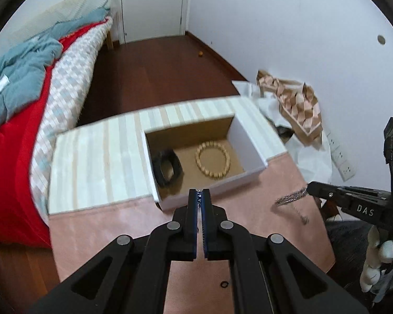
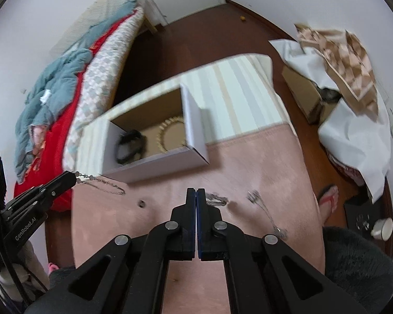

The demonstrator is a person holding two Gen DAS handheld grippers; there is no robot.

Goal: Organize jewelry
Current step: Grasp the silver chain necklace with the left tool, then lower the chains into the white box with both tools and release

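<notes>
Left wrist view: left gripper (image 1: 199, 192) clenched on a beaded chain (image 2: 99, 181), right gripper (image 2: 196, 192) clenched on a silver chain (image 1: 290, 197), both just short of the box (image 1: 209, 195) — clear the near wall, then release.

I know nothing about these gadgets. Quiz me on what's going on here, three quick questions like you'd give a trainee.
1. True or false: the bead bracelet lies inside the open box.
2. What is the right hand-held gripper pinching? A) a silver chain B) a wooden comb C) nothing
3. Fill in: the small black ring lies on the ____ cloth.

Key: 1 true; 2 A; 3 pink.
</notes>
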